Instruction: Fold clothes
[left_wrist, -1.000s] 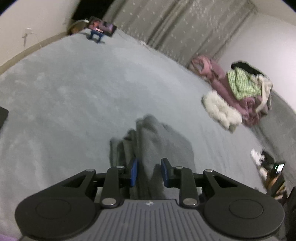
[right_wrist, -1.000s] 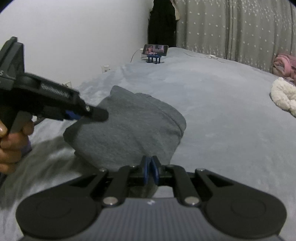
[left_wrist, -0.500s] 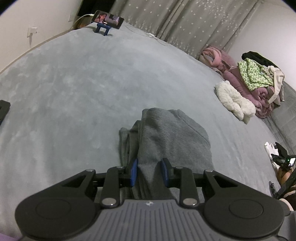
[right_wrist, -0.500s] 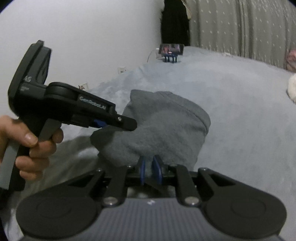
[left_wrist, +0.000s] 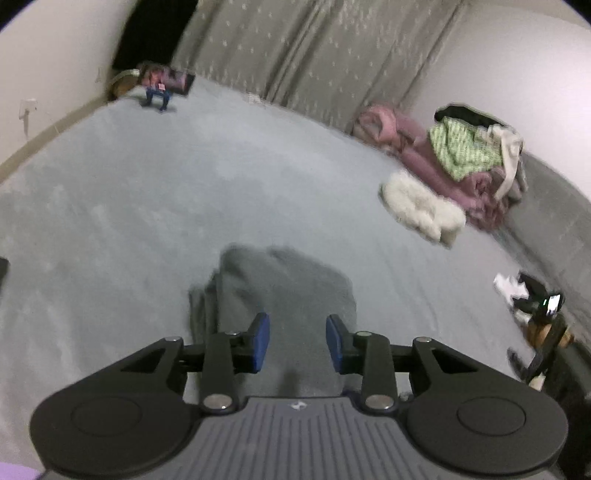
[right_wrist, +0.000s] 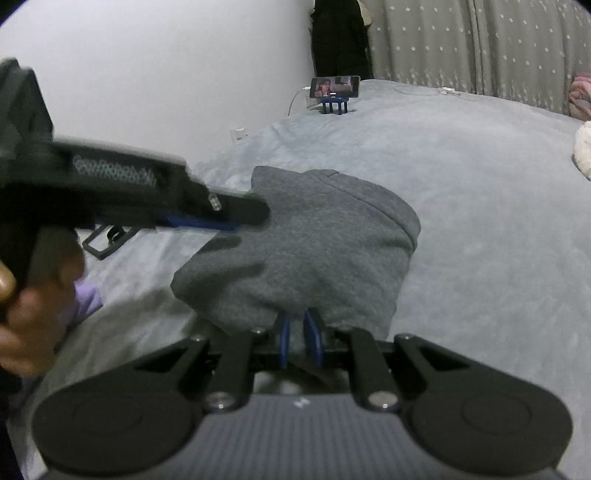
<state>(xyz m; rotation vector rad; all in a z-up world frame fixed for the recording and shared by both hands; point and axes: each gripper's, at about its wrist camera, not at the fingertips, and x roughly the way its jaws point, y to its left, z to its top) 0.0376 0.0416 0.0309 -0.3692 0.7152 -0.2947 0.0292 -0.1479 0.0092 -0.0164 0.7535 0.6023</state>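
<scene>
A folded grey garment (left_wrist: 284, 291) lies on the grey bed cover (left_wrist: 147, 206). In the left wrist view my left gripper (left_wrist: 297, 343) hovers just above its near end, open, with nothing between the blue pads. The right wrist view shows the same garment (right_wrist: 314, 240) in front of my right gripper (right_wrist: 298, 338). Its blue pads stand only a narrow gap apart, and the garment's thick near edge sits between and over them. From the left, the left gripper (right_wrist: 243, 219) reaches over the garment, held by a person's hand (right_wrist: 33, 321).
A phone on a blue stand (right_wrist: 334, 86) sits at the bed's far end by the curtain (left_wrist: 314, 55). A heap of pink and green clothes (left_wrist: 461, 162) and a white fluffy item (left_wrist: 421, 210) lie at the right. A black frame (right_wrist: 107, 240) rests near the left edge.
The right pads, fully together a second ago, now stand slightly apart on the garment's edge. The left gripper stayed open and swung a little, still over the garment.
</scene>
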